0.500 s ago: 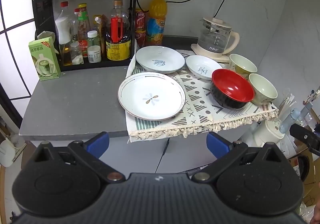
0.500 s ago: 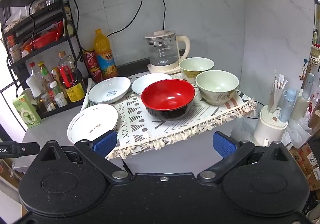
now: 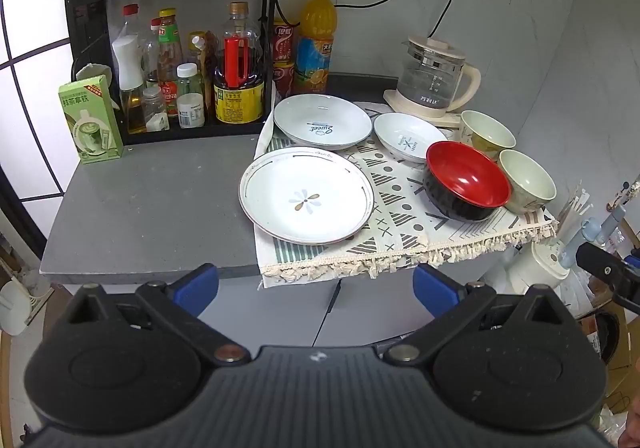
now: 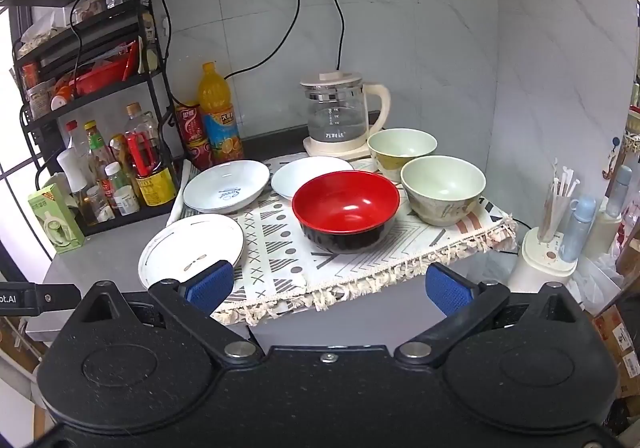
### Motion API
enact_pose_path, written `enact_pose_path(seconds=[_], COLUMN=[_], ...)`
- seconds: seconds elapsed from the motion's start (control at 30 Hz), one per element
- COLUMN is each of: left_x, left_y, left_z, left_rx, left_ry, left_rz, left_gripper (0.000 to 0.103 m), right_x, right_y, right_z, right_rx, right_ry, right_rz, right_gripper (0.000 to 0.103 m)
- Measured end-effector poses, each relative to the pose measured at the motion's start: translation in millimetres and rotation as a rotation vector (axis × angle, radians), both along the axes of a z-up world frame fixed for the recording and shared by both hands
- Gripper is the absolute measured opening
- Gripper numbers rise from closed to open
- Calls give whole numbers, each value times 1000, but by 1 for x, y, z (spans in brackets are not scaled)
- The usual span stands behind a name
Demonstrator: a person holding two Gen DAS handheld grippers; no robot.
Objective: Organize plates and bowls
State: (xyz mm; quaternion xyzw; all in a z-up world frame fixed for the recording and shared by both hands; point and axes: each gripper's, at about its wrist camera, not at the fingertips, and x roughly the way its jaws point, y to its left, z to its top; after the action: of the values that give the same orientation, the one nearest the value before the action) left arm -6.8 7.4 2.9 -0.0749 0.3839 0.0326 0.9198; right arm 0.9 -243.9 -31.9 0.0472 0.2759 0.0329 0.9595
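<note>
Since the flower plate (image 3: pixel 306 195) lies at the front-left corner of the fringed cloth (image 3: pixel 404 215), its left rim overhanging onto the bare grey desk (image 3: pixel 152 199), bring your left gripper (image 3: pixel 316 284), jaws wide apart and empty, low onto that rim. Your right gripper (image 4: pixel 328 284), jaws likewise apart and empty, faces the red bowl (image 4: pixel 346 207) near the cloth's front edge. Only the desk's left half offers open room; bottles (image 3: pixel 192 71) and kettle (image 3: pixel 434 75) crowd the back.
</note>
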Motion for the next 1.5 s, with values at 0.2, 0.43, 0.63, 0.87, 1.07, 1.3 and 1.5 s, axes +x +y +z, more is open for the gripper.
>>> enact_pose_path(seconds=[0.2, 0.43, 0.63, 0.87, 1.07, 1.3, 1.5], left_x=[6, 8, 9, 10, 8, 7, 5], left_y=[0, -3, -9, -12, -16, -17, -20], left_z=[1, 0, -4, -4, -4, -4, -5], left_rx=[-7, -15, -20, -30, -30, -32, -38], left_ry=[8, 3, 8, 8, 9, 11, 8], left_rz=[0, -2, -9, -11, -14, -12, -6], left_gripper=[102, 102, 102, 102, 102, 102, 102], right_x=[2, 2, 2, 0, -1, -3, -4], right_y=[1, -3, -8, -13, -13, -16, -19], right_z=[1, -3, -3, -3, -3, -3, -3], right_rx=[0, 13, 10, 20, 18, 20, 29], right_ry=[0, 4, 7, 10, 10, 11, 19], right_rz=[8, 1, -4, -9, -12, -7, -7], right_gripper=[103, 103, 103, 103, 103, 103, 103])
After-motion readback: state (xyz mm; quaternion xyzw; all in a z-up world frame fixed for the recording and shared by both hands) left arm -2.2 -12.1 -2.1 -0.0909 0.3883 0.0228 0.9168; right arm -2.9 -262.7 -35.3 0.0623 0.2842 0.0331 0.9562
